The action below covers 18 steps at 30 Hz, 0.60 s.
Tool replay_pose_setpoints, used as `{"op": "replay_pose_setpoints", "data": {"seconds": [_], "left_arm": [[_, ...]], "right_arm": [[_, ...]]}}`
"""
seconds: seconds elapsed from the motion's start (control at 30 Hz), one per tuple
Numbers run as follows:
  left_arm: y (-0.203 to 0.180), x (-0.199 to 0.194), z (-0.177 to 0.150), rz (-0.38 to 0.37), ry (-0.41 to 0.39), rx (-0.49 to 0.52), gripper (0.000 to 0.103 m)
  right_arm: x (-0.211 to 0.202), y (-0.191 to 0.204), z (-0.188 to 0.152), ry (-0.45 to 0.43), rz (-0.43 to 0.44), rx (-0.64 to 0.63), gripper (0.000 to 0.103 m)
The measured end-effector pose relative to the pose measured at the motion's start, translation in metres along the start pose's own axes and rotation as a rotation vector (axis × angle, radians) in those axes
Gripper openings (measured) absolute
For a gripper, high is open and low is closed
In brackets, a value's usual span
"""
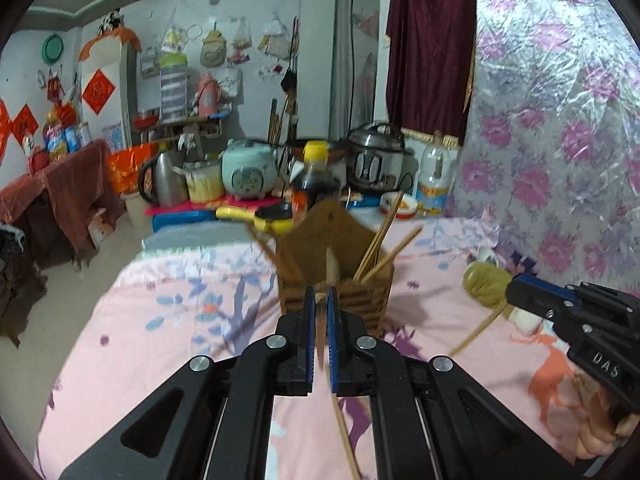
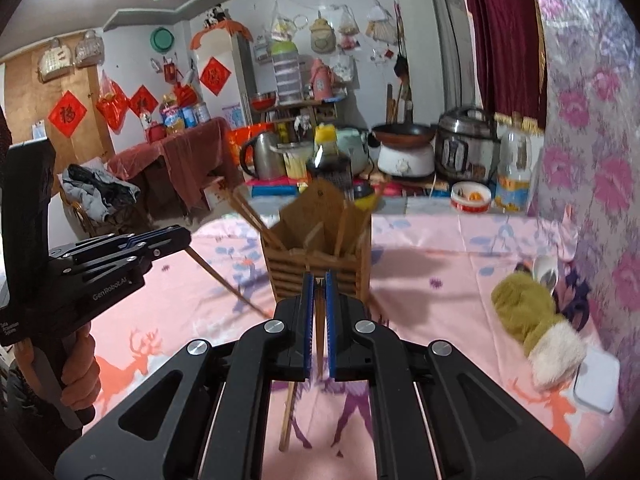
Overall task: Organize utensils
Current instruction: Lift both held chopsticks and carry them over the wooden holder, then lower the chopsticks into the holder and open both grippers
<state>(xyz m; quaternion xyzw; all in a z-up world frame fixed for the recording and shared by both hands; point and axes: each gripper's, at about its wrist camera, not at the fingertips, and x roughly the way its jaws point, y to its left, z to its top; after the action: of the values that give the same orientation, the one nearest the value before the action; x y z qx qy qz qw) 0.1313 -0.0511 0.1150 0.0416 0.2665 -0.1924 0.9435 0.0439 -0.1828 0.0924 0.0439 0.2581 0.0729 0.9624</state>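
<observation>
Your left hand-held gripper [image 1: 319, 300]: angled down toward the bed, jaws pressed together on one wooden chopstick [image 1: 344, 432], whose lower end trails out beneath the jaws; your hand [image 2: 78, 376] is wrapped round its grip at the left edge of the right wrist view. Your right hand-held gripper [image 2: 319, 284]: same downward tilt, jaws pinching a second chopstick [image 2: 290, 416], its lower end hanging below the jaws over the sheet. Both held above the pink patterned bedsheet [image 1: 152, 344], each pointing at the holder. Wooden utensil holder [image 1: 344, 300]: slatted box, upright on the bedsheet, just beyond both sets of fingertips; divided inside (how many compartments cannot be told). Contents: several chopsticks [image 1: 380, 240] leaning out to the right, more leaning left, blurred. Olive plush item with a white cuff [image 2: 532, 320]: on the bedsheet, well right of the holder. Counter beyond the bed: rice cooker [image 1: 248, 172], pressure cooker [image 1: 376, 156], kettle [image 1: 164, 180], bottles.
</observation>
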Motion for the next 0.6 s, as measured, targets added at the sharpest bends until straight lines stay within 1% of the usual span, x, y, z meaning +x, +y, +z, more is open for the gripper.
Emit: {"op": "replay_pose_setpoints", "data": {"seconds": [0.1, 0.17, 0.27, 0.33, 0.47, 0.6], "left_arm": [[-0.007, -0.008, 0.019, -0.018, -0.031, 0.008, 0.006], [-0.013, -0.016, 0.034, -0.020, -0.065, 0.011, 0.006], [-0.016, -0.021, 0.054, -0.017, -0.109, 0.008, 0.006], [-0.018, -0.022, 0.065, -0.013, -0.136, 0.001, 0.006], [-0.017, -0.014, 0.084, 0.010, -0.181, -0.021, 0.006], [-0.010, 0.006, 0.103, 0.057, -0.230, -0.050, 0.006]], "right_arm": [[-0.007, 0.007, 0.020, -0.048, 0.008, -0.007, 0.007], [-0.011, 0.011, 0.031, -0.079, 0.010, -0.005, 0.007], [-0.014, 0.016, 0.049, -0.148, 0.009, 0.003, 0.007], [-0.014, 0.020, 0.058, -0.203, -0.010, 0.005, 0.007], [-0.006, 0.025, 0.071, -0.318, -0.067, 0.018, 0.007], [0.009, 0.017, 0.081, -0.388, -0.086, 0.047, 0.007]]}}
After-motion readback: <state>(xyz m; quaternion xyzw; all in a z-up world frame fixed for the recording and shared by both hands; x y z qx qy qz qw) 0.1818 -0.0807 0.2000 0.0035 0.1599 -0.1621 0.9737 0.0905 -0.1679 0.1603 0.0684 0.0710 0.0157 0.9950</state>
